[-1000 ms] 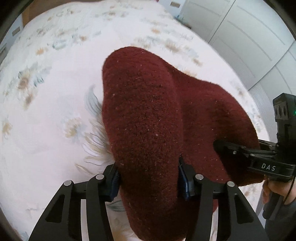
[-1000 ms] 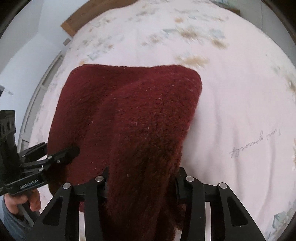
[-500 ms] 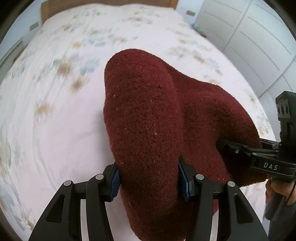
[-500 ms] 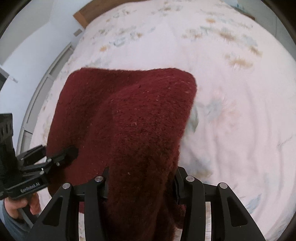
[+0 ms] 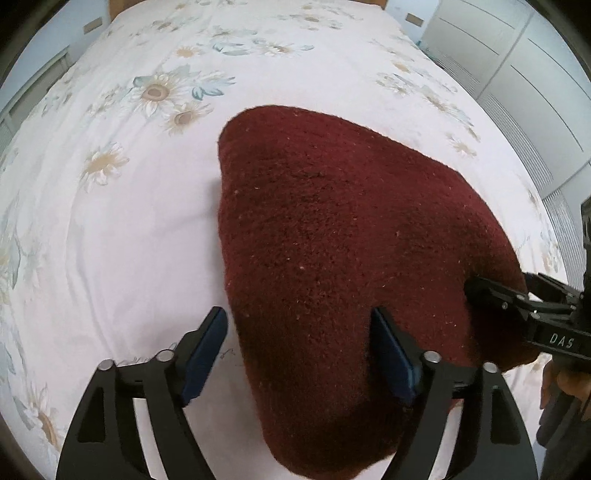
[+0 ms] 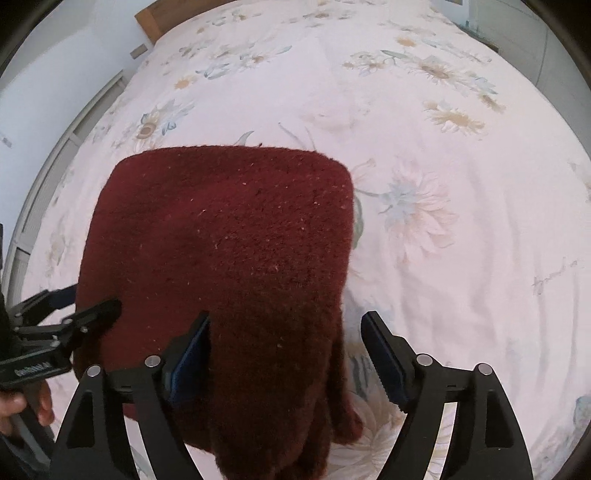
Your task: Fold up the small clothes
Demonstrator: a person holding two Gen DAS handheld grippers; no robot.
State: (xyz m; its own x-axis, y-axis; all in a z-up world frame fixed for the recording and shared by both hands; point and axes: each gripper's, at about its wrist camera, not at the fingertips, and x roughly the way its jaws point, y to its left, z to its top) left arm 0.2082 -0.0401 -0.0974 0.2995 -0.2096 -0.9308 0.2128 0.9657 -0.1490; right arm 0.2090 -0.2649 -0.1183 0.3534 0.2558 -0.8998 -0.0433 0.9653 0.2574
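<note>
A bed fills both views, spread with a pale pink floral bedsheet (image 5: 122, 236) printed with sunflower-like blooms; beyond its far end a strip of wooden headboard (image 6: 155, 18) shows in the right wrist view, and white wardrobe doors (image 5: 524, 74) stand off to the side in the left wrist view. There are no baskets or boxes in sight; the sheet bears only one thing. That thing, the landmark here, is a dark red knitted garment (image 5: 332, 240), lying folded over on itself in the near middle of the sheet, its far edge straight and its near end bunched toward the cameras. The left gripper (image 5: 299, 350) points steeply down at the garment's near left corner, its jaws opening: the garment lies between them, the right blue pad against the knit and the left pad standing clear of it over bare sheet. The right gripper (image 6: 288, 354) points down at the garment's near right corner, its jaws likewise opening, the left pad at the knit's edge and the right pad apart from it above the sheet. Each gripper also shows at the other view's margin, resting at the garment's side edge, with part of a hand (image 6: 22, 402) on the handle beneath the left one.
</note>
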